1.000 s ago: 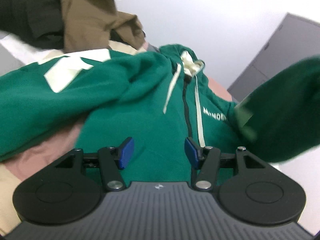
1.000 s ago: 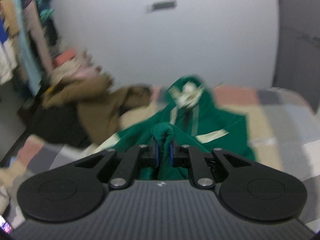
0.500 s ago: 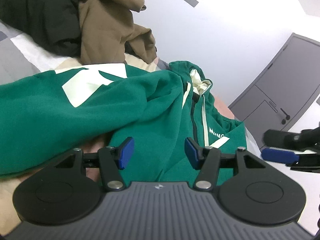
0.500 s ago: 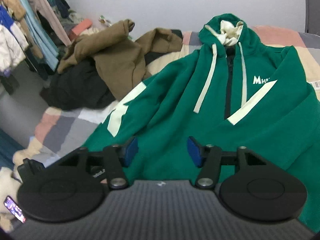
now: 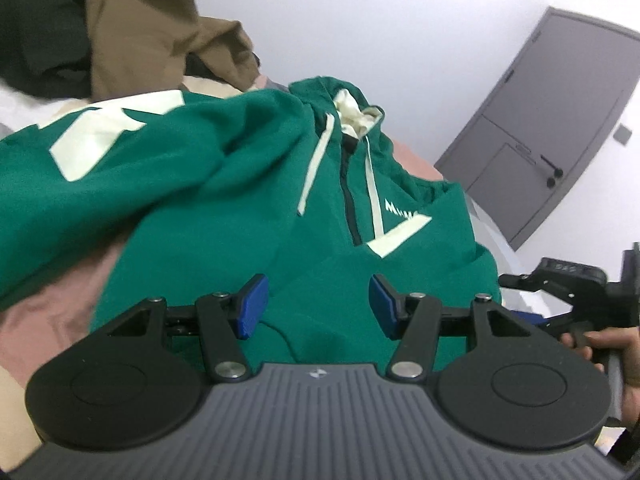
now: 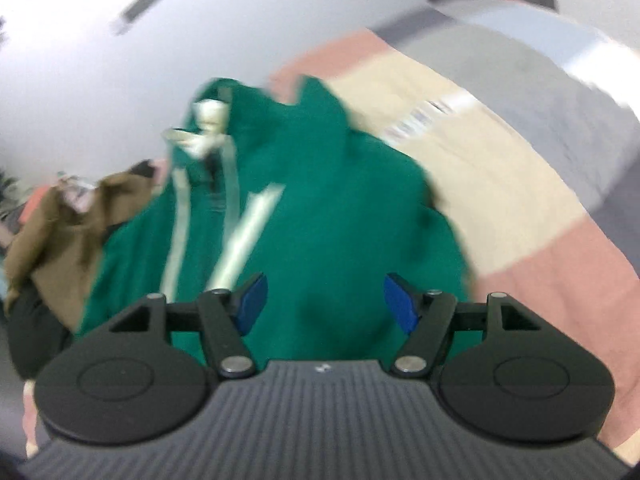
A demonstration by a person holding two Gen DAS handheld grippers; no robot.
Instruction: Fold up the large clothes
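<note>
A green zip hoodie [image 5: 224, 184] with cream drawstrings and cream patches lies front-up on the bed, its left sleeve bunched across at the left. My left gripper [image 5: 316, 306] is open and empty, just above the hoodie's lower front. The right gripper's body shows at that view's right edge [image 5: 560, 280], held by a hand. In the blurred right wrist view the hoodie [image 6: 320, 220] fills the middle, and my right gripper [image 6: 326, 304] is open and empty over its lower right side.
A brown garment [image 5: 152, 36] and a black one [image 5: 36, 32] are piled behind the hoodie at the left. The bed cover [image 6: 500, 184] has pink, cream and grey blocks. A grey door [image 5: 560, 120] stands at the right, past the bed's edge.
My right gripper, shut on a green fold one second ago, has let go and opened, then swung right over the hoodie's right side. My left gripper stayed open and shifted little.
</note>
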